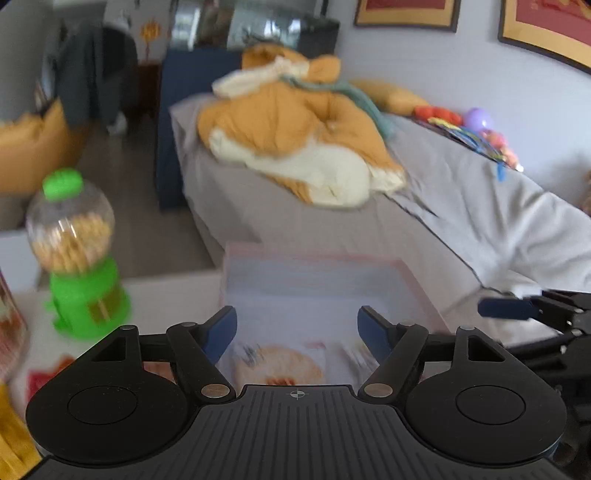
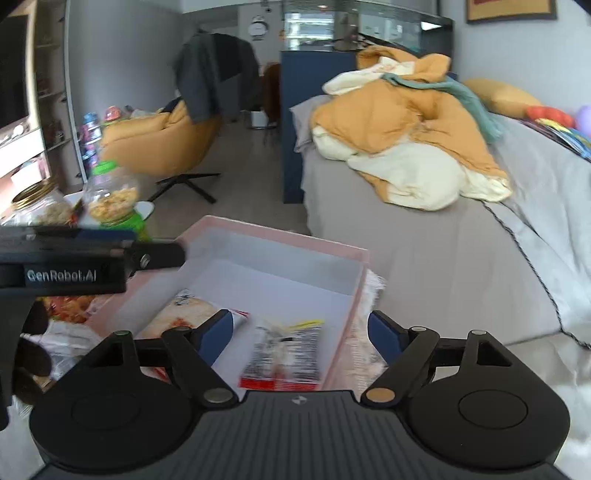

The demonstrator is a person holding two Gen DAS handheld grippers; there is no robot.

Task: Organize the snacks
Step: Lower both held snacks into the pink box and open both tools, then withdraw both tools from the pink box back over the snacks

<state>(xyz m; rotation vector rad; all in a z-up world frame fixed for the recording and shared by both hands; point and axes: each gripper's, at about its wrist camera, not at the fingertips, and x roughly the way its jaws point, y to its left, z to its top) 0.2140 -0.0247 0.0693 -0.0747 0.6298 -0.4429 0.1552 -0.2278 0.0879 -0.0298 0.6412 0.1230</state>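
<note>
Both black claws with blue pads, left claw and right claw, hang apart and empty over the shallow pink-rimmed white box. 2 flat printed snack packets already lie inside it, near end. More packets wait left on the white counter, likely next, beside a green-capped clear snack dispenser.

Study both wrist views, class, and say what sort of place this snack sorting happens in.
Most likely a home living room or bedroom: a grey-covered sofa or bed with a rumpled orange duvet, an orange lounge chair, and framed pictures on the wall. Snacks lie in a pink box.
</note>
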